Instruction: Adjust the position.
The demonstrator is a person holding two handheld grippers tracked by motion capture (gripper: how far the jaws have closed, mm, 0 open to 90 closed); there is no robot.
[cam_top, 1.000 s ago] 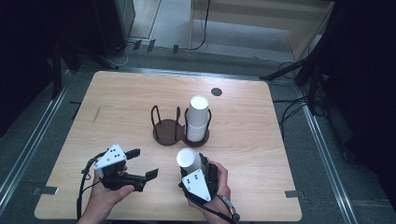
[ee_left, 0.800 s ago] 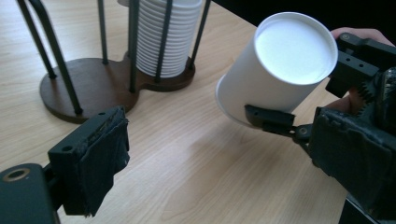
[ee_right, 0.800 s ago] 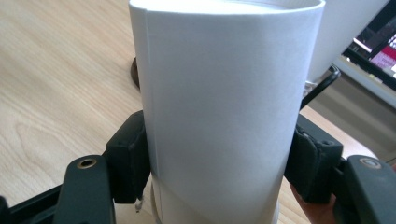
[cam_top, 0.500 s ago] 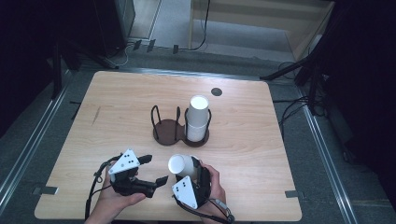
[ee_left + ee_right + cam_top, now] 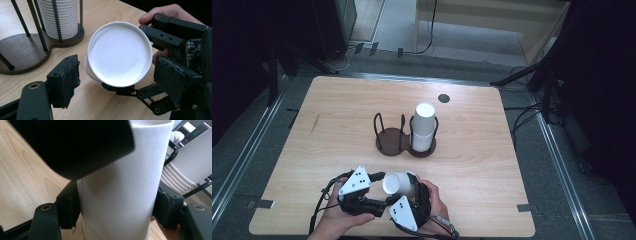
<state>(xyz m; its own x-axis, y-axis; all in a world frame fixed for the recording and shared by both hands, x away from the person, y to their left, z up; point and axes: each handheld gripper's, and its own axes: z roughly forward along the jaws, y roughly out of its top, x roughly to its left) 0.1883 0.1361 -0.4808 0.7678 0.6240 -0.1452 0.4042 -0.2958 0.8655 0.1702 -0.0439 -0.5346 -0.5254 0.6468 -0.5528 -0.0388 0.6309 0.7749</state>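
My right hand-held gripper (image 5: 404,192) clamps the white cup (image 5: 398,183) by its sides, low over the surface's near edge. Its long axis lies tipped toward my left hand-held gripper (image 5: 120,82), whose wide-open jaws flank the cup's base, just apart.

Light falls from above onto my wooden table (image 5: 337,125) while its surroundings sink into near black, and up close my right gripper's (image 5: 115,207) view blurs, a dark out-of-focus mass shadowing the white cup (image 5: 120,195).
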